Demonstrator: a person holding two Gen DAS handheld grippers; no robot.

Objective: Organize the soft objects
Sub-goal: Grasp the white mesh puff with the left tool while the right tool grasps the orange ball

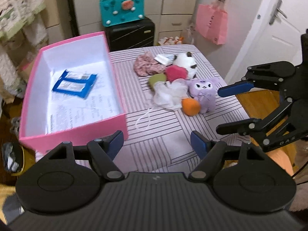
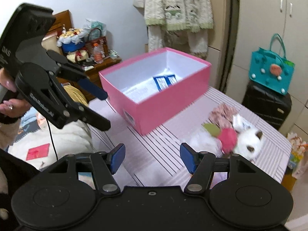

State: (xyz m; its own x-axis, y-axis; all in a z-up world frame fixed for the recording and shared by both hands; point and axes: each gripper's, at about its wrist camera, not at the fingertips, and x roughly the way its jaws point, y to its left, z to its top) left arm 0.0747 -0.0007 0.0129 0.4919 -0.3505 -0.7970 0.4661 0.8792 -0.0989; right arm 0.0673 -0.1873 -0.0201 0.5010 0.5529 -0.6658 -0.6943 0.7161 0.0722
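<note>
Blue pads stand apart on the left gripper, released, with only striped cloth between them, and the right gripper hangs the same way, its fingers spread and gripping nothing. From the left wrist view the right gripper reaches in from the right edge, one blue-tipped finger just short of the purple plush, not touching it as far as can be seen. That plush sits at the near end of a heap of soft things on the striped bedspread: an orange ball against it, a crumpled white cloth beside that, then a green piece, a pink pom-pom, a white plush with dark ears and a pink floral fabric at the far side. Left of the heap stands the pink box, open, white inside, with a blue-edged packet lying on printed paper. A loose white string trails on the spread between box and heap. Beyond, a teal bag tops a black suitcase, and a pink bag hangs by the door.
</note>
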